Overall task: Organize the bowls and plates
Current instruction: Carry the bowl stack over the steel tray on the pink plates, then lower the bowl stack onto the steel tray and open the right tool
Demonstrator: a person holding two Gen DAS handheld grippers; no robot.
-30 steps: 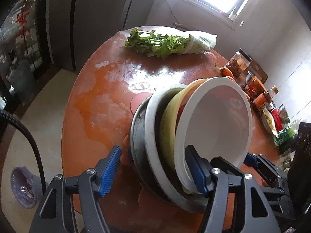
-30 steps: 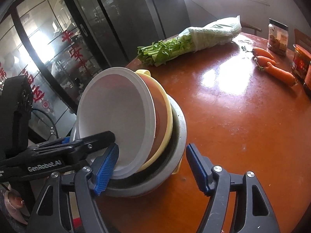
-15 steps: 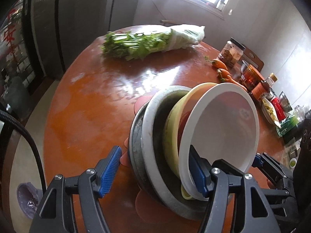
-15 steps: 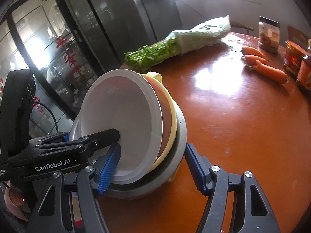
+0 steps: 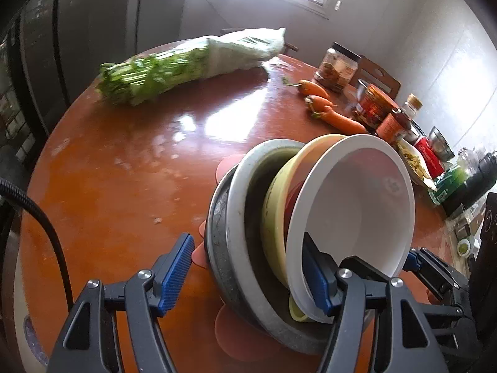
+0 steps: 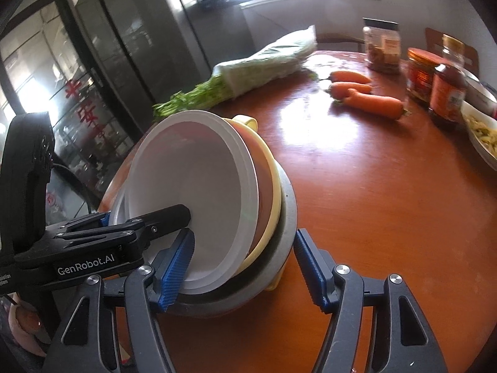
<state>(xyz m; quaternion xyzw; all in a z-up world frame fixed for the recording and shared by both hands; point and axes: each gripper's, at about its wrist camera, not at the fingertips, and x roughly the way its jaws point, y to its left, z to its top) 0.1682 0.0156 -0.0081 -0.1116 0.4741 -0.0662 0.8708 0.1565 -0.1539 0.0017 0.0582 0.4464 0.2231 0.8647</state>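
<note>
A nested stack of bowls stands tilted above the round orange table (image 5: 124,161): a white bowl (image 5: 357,205) foremost, then a yellow bowl (image 5: 273,205), then a grey metal basin (image 5: 239,205). It also shows in the right wrist view, with the white bowl (image 6: 192,186) in front. My left gripper (image 5: 248,276) has its jaws wide, one finger behind the basin and one inside the white bowl. My right gripper (image 6: 245,264) spans the stack's other side the same way. Both sets of jaws straddle the stack's rim; contact is unclear.
A bundle of greens in a plastic bag (image 5: 192,62) lies at the table's far side. Three carrots (image 6: 366,96), several jars (image 6: 422,74) and a dish of food (image 6: 481,133) stand along the right. Dark glass doors (image 6: 77,77) are on the left.
The stack and both grippers have moved across the table toward the carrots and jars. The greens now lie farther left. The jaws hold the same spread.
</note>
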